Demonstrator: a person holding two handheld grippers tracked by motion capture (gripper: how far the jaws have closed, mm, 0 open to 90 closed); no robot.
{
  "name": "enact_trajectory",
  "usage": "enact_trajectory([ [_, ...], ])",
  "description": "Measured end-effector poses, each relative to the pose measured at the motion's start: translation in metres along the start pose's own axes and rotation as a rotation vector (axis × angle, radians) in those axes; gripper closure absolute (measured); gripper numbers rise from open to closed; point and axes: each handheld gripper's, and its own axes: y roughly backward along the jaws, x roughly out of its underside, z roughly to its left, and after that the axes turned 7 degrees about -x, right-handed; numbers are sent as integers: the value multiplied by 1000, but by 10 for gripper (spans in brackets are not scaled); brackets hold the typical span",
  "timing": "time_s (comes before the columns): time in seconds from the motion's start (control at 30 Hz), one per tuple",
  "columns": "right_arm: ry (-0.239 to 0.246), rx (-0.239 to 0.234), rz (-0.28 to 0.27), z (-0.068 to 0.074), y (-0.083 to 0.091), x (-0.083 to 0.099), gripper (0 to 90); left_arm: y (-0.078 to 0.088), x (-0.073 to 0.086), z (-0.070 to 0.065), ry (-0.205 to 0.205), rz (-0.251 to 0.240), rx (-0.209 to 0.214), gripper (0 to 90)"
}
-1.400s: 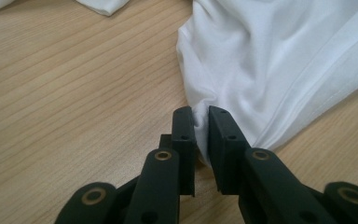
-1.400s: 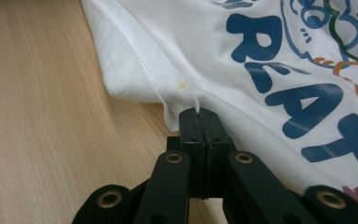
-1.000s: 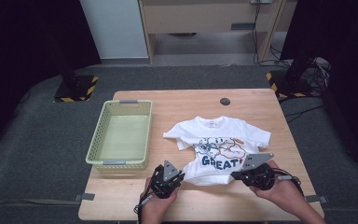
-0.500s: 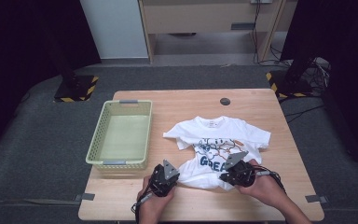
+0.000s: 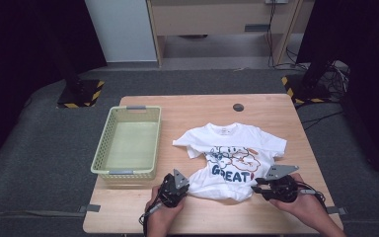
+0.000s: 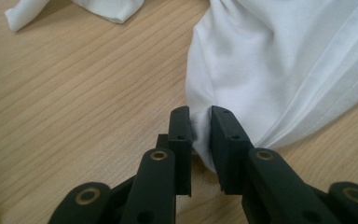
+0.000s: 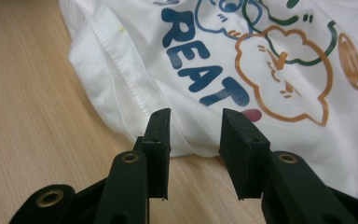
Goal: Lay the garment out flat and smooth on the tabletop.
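I am working a white T-shirt (image 5: 229, 155) that is lying print-up on the right half of the wooden table (image 5: 187, 111), well apart from the pale green basket (image 5: 127, 145) on the left, with its hem bunched toward me along the near edge. My left gripper (image 6: 200, 122) is pinching a fold of the hem at the shirt's near left corner; in the left gripper view the cloth is squeezed thin between the two black pads, so that hold is looking secure. My right gripper (image 7: 193, 128) is sitting at the near right part of the hem with its jaws spread; they have just been opening, and in the right gripper view the edge of the cloth is lying between them, but the pads are not pressing on it. I am judging the shirt to be light, soft and limp: it is going to sag, fold and drag rather than keep any shape, and a single thin layer could slide out of a loose pinch. The stitched hem (image 7: 121, 60) is looking like the best place to take hold, being thicker and doubled over, and I am aiming the right jaws there, near the corner, to match the left.
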Motion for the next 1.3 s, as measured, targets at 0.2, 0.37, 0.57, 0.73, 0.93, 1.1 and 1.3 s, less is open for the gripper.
enact_trajectory([
  [0.2, 21, -40, -10, -2, -11, 9, 623, 0, 1, 0, 4, -4, 0, 782],
  [0.37, 46, -73, -18, -1, -25, 8, 605, 0, 1, 0, 3, -5, -2, 780],
  [0.57, 72, -118, 14, 3, -35, 7, 759, 0, 1, 0, 4, -4, -2, 779],
  [0.73, 54, -124, 36, 6, -27, 6, 897, 2, 0, -2, 5, -13, 3, 785],
  [0.93, 27, -91, 52, 9, -2, 8, 900, 16, -7, -12, -3, -79, 23, 789],
  [1.1, 19, -51, 65, 13, 26, 8, 899, 21, -12, -21, -31, -96, 43, 790],
  [1.3, 4, -43, 101, 23, 37, 15, 881, 17, -12, -26, -57, -60, 80, 784],
])
